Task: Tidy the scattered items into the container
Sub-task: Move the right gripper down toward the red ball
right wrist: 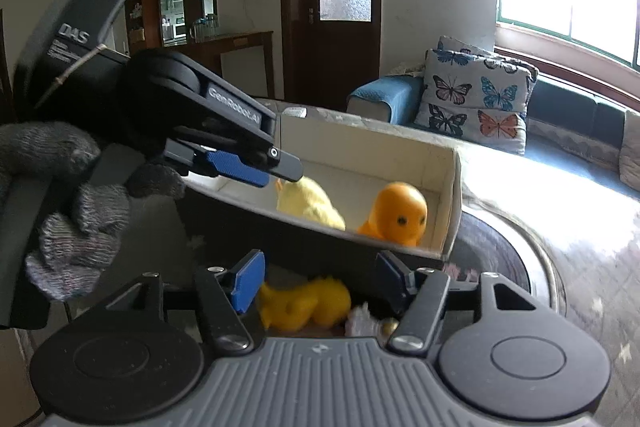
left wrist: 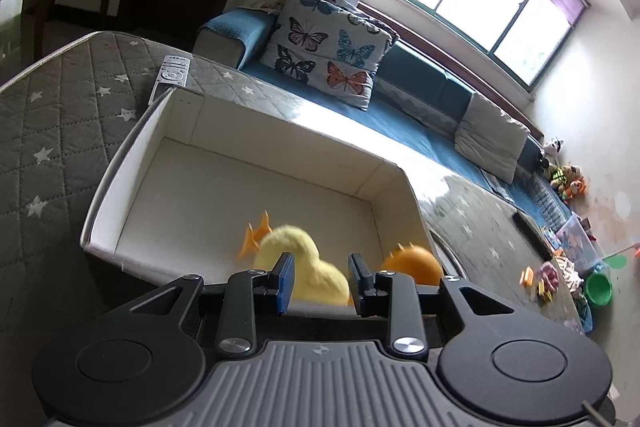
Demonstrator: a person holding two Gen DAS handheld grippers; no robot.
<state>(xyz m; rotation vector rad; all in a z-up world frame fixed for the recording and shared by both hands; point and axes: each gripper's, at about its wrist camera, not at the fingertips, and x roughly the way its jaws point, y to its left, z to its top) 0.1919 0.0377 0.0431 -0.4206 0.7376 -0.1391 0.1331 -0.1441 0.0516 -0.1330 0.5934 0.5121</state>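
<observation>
From my left wrist camera I look down into the white box (left wrist: pixel 256 183), which sits on the grey star-patterned cover (left wrist: pixel 60 115). Inside it I see the pale yellow plush chick (left wrist: pixel 300 259) with its orange feet, and just to its right the orange rubber duck (left wrist: pixel 412 263). My left gripper (left wrist: pixel 321 277) hangs over the near end of the box, its blue-padded fingers apart on either side of the chick. I cannot tell whether the pads touch it. A remote control (left wrist: pixel 170 77) lies on the cover just past the box's far corner.

My right wrist camera gives me what the left one misses. It shows the left gripper (right wrist: pixel 276 171) from the side, tilted down over the box's (right wrist: pixel 450 187) long wall, held by a hand in a grey knit glove (right wrist: pixel 76 211). It also shows the orange duck's (right wrist: pixel 400 215) face and the chick (right wrist: pixel 308 203) beside it. Outside the box, on the near side, a yellow rubber duck (right wrist: pixel 308 303) lies on the cover between my right gripper's (right wrist: pixel 320 279) fingers. Those fingers stand wide apart and hold nothing. A small pale item (right wrist: pixel 364 321), too blurred to name, sits just beside that duck.
</observation>
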